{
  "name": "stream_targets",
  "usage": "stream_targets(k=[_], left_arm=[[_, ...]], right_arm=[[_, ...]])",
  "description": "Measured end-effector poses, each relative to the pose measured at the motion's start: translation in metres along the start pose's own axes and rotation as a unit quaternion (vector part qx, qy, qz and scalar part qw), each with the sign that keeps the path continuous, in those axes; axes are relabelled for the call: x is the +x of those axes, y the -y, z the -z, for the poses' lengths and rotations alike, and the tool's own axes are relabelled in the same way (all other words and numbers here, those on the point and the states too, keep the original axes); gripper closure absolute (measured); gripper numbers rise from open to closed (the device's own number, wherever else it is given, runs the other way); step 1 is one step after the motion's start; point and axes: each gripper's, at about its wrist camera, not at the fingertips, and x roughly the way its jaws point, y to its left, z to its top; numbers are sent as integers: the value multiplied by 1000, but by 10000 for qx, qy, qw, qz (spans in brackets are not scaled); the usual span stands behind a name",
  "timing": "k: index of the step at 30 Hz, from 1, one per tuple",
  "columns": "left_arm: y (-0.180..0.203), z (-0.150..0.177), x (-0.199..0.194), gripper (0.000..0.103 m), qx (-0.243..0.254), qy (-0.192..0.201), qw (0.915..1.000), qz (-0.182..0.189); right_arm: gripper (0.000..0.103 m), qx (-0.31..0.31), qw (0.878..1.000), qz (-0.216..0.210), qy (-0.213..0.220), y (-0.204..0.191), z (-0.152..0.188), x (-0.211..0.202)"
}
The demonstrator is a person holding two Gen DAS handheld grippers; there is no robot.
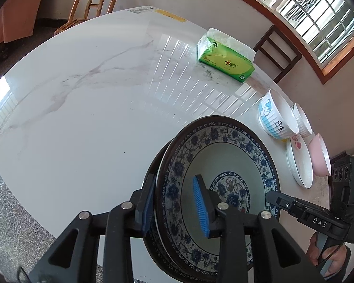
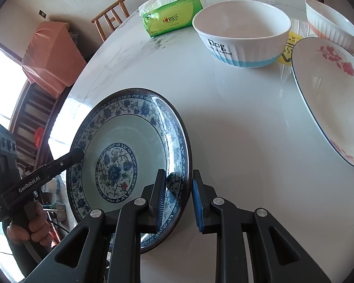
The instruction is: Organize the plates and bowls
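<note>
My left gripper: straddles the near rim of the blue-patterned plate; jaws apart, the inner blue pad clear of the plate face, so I read it as let go.
My right gripper: astride the plate's opposite rim, one pad over the patterned border, one outside; a slim gap shows at the outer pad, and I cannot tell whether it bites.
Blue-patterned plate: tilted up on edge, seemingly over a second dark-rimmed plate seen in the left view, near the table edge closest to me.
Floral plate: flat on the table, right of the blue-patterned plate, apart from it.
Pink bowl: just beyond the floral plate.
Blue-banded bowl: upright, farther off than the blue-patterned plate.
Ribbed bowl: beside the blue-banded bowl.
Tissue pack: green, farthest from the blue-patterned plate.
</note>
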Motion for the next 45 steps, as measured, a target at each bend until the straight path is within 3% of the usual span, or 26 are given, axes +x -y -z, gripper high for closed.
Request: stream_targets(k=[4,13,20,38,45], left_arm=[[3,2,-1,59,30,31,10000,-30],[8,1,0,59,205,53,9992,-351],[20,3,-6,55,571,391,9917,-1081],[35,-2,-5,55,566,357,9915,-1117],[65,-5,1,55,488,150,9969,-594]], right_arm=[[80,-5,10000,-23,-20,-2,0,3],[80,-28,10000,-30,9,-5,-2,2],[80,-49,9999,-93,60,-7,-1,-2],[80,-85,9998,-134,155,-3,0,-8],[80,142,9993,-17,357,32,10,-36]])
